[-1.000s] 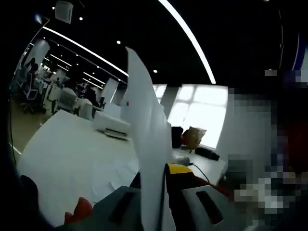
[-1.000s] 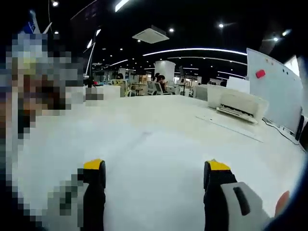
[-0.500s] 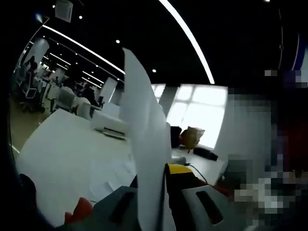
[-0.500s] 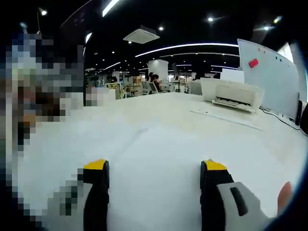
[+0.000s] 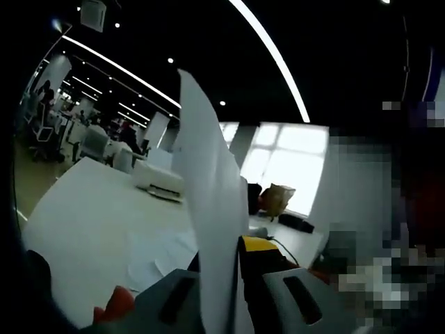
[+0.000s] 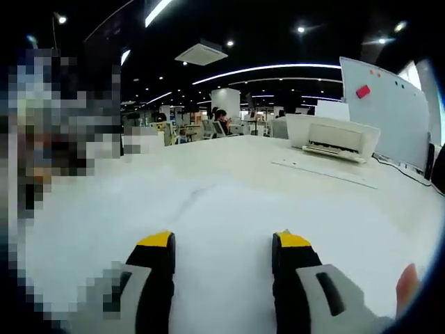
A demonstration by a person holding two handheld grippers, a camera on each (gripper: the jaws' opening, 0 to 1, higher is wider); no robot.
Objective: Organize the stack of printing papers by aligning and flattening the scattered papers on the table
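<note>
On a white table (image 6: 229,202) (one printer (image 6: 334,138) upper right), the left gripper (image 5: 219,278) pinches one upright paper sheet (image 5: 208,202), long axis vertical; the right gripper (image 6: 222,250) gapes empty.

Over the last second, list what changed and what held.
The right gripper narrowed its jaws, the gap clearly smaller, nothing between them. The left gripper stays shut on the sheet of paper, held upright above the table. The printer is unmoved.

White paper (image 5: 208,202), white table (image 6: 229,195), yellow-tipped black right gripper (image 6: 224,245), white printer (image 6: 332,137)
</note>
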